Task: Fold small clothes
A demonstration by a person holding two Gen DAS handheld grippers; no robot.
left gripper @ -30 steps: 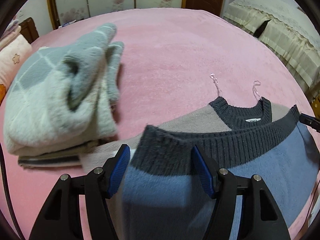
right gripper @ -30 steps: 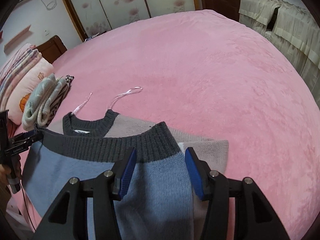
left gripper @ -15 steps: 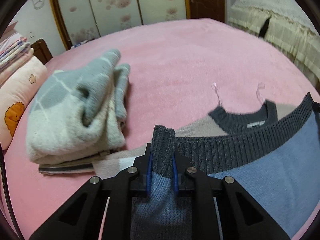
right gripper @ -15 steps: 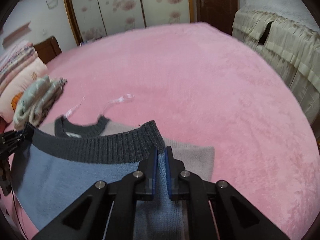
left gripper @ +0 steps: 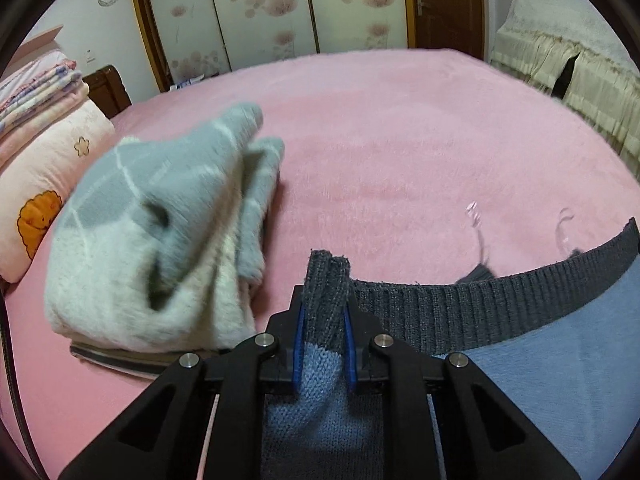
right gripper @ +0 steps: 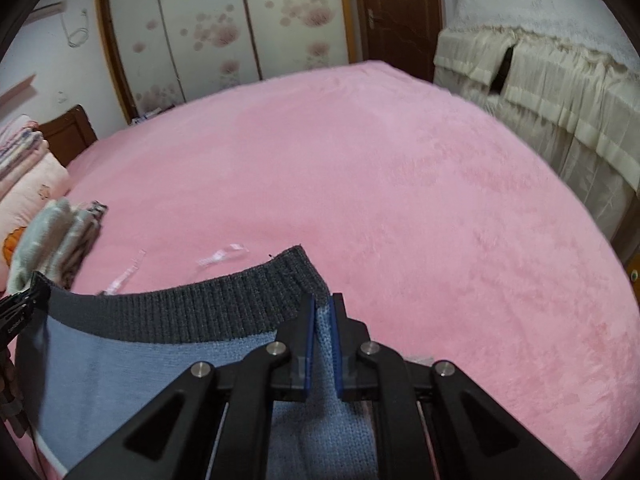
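A small blue knit sweater (left gripper: 560, 360) with a dark grey ribbed hem (left gripper: 480, 300) hangs stretched between my two grippers over the pink bed (left gripper: 400, 140). My left gripper (left gripper: 323, 312) is shut on the hem's left corner, which bunches up between the blue pads. In the right wrist view the sweater (right gripper: 120, 364) spans leftward, and my right gripper (right gripper: 322, 312) is shut on its right corner. The left gripper (right gripper: 16, 312) shows at that view's left edge. Clear hanger loops (right gripper: 224, 256) peek out behind the hem; the collar is mostly hidden.
A folded pile of grey-and-white fuzzy clothes (left gripper: 160, 232) lies to the left on the bed. Pillows and folded bedding (left gripper: 40, 152) sit at the far left. A cream-covered piece of furniture (right gripper: 560, 92) stands beyond the bed's right edge. Wardrobe doors (left gripper: 260, 12) line the back.
Both grippers shut on the hem corners of the blue sweater, then lifted it toward the far side. The collar has slipped out of sight behind the raised hem.
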